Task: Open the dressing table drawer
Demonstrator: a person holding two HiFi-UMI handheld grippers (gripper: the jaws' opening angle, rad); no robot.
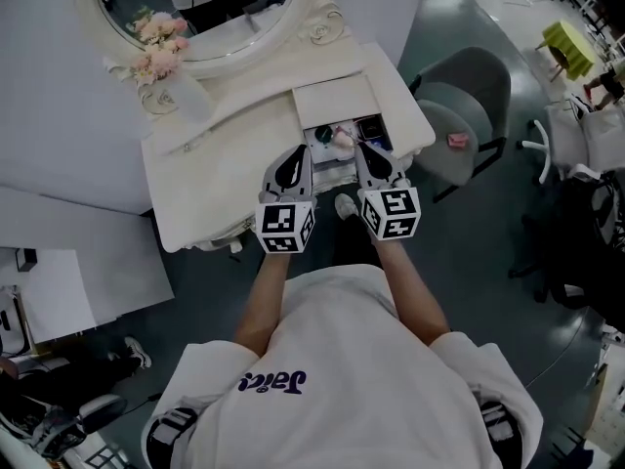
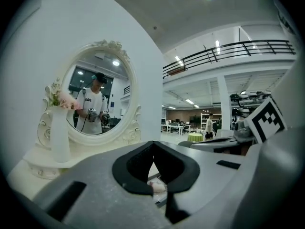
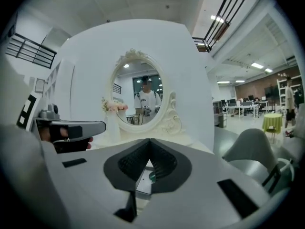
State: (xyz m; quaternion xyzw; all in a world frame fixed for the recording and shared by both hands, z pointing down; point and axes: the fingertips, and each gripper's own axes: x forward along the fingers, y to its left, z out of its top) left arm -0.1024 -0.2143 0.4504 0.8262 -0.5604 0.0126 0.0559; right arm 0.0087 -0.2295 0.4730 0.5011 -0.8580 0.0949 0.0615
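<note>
From my seat the drawer (image 1: 329,169) already stands pulled out of the near right side of the white table (image 1: 225,164), just below both tongs. The left tongs (image 1: 297,156) and the right tongs (image 1: 367,150) hang side by side over its near end. Each gripper view shows the pads meeting at the tips with nothing between them, so both are closed and empty.

I judge the drawer to be a light, stiff painted box that slides straight toward me. The paint looks smooth and may be slippery under the pads. I would take it at the middle of its front panel, by a knob or lip. I can't see one here because the tongs cover that edge. A pull off to one side could jam it.

Inside lie a few small loose things: something pale pink (image 1: 342,137) and something dark (image 1: 372,127), too small to name. A jerk would set them sliding.

At the far left of the table a vase (image 1: 182,96) of pink flowers stands beside the oval mirror (image 1: 210,8).
</note>
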